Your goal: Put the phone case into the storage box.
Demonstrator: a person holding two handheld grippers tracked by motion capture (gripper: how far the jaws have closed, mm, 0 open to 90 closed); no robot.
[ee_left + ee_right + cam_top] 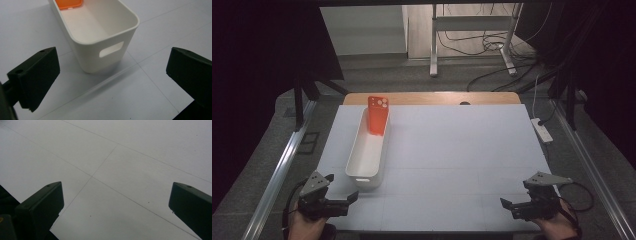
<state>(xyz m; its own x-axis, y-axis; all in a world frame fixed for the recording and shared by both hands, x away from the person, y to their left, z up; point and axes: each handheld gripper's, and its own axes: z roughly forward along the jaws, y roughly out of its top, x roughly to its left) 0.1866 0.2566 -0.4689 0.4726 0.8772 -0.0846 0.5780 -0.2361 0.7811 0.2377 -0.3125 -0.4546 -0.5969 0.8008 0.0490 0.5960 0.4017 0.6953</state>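
Count: one white bin point(362, 167) is sitting on the table point(462, 160); one orange phone case point(377, 115) is leaning inside it; two grippers, left point(343, 192) and right point(512, 201).

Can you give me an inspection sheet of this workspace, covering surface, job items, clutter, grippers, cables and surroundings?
Surface: white table with thin seam lines; wooden edge at the far side.
Job's things: long white bin at the left; orange phone case stands leaning at its far end.
Clutter: nothing seen on the table.
Grippers: left gripper open, near the bin's handle end; right gripper open over bare table, holding nothing.
Cables: each gripper trails a cable; white power strip past the right edge; loose cables on the floor beyond.
Surroundings: black curtains both sides, metal stand behind.
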